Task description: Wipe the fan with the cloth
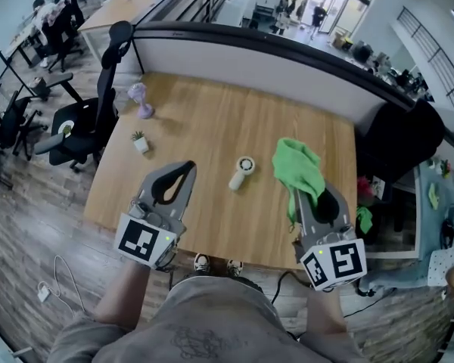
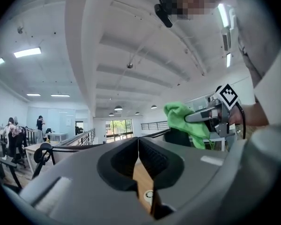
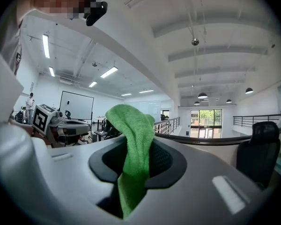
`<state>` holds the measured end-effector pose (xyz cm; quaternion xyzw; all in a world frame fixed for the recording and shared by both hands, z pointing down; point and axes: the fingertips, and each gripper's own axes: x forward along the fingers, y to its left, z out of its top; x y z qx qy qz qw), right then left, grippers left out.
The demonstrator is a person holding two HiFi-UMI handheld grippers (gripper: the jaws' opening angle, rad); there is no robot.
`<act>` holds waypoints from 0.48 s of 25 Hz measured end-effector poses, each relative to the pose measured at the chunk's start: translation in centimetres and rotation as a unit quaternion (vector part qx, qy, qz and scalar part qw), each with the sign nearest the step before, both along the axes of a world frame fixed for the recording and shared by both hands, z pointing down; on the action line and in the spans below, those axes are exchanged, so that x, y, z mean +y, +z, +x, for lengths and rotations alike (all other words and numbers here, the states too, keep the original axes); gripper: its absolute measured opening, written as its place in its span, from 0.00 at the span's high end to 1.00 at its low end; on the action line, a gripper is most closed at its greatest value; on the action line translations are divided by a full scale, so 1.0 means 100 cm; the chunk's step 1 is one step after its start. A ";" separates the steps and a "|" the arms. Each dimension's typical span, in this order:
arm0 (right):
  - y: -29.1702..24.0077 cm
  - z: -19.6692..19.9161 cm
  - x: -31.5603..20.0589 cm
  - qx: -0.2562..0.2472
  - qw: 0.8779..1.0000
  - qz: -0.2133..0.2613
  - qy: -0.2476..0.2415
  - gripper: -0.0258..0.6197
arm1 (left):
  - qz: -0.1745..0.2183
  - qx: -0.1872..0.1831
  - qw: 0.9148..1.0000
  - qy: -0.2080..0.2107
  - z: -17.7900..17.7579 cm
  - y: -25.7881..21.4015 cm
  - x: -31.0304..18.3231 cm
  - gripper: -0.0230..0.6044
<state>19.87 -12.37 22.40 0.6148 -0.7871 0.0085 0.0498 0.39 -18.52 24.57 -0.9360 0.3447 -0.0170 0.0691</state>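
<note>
A small white fan (image 1: 243, 172) lies on its side in the middle of the wooden table (image 1: 204, 127). In the left gripper view the fan (image 2: 150, 197) shows below, through the gap under the jaws. My right gripper (image 1: 301, 191) is held well above the table to the fan's right. It is shut on a green cloth (image 1: 299, 166), which bunches up over its tips. In the right gripper view the cloth (image 3: 131, 125) hangs down between the pads. My left gripper (image 1: 185, 171) hovers to the fan's left, shut and empty, its jaws (image 2: 138, 142) pressed together.
A purple desk fan (image 1: 141, 100) and a small potted plant (image 1: 140, 141) stand at the table's far left. A black office chair (image 1: 91, 119) is beside the left edge, another dark chair (image 1: 397, 146) at the right. A railing wall (image 1: 272, 59) runs behind the table.
</note>
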 end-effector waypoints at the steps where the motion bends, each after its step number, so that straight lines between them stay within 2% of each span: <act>1: 0.001 -0.001 0.004 -0.004 1.000 -0.002 0.003 0.81 | -0.004 -0.002 1.000 -0.001 -0.003 0.000 0.004 0.96; 7: 0.018 -0.008 0.027 -0.021 0.999 -0.027 0.000 0.81 | -0.026 -0.030 0.999 -0.014 -0.013 0.012 0.026 0.96; 12: 0.034 -0.009 0.042 -0.032 0.998 -0.053 -0.001 0.81 | -0.048 -0.032 0.998 -0.014 -0.013 0.021 0.033 0.96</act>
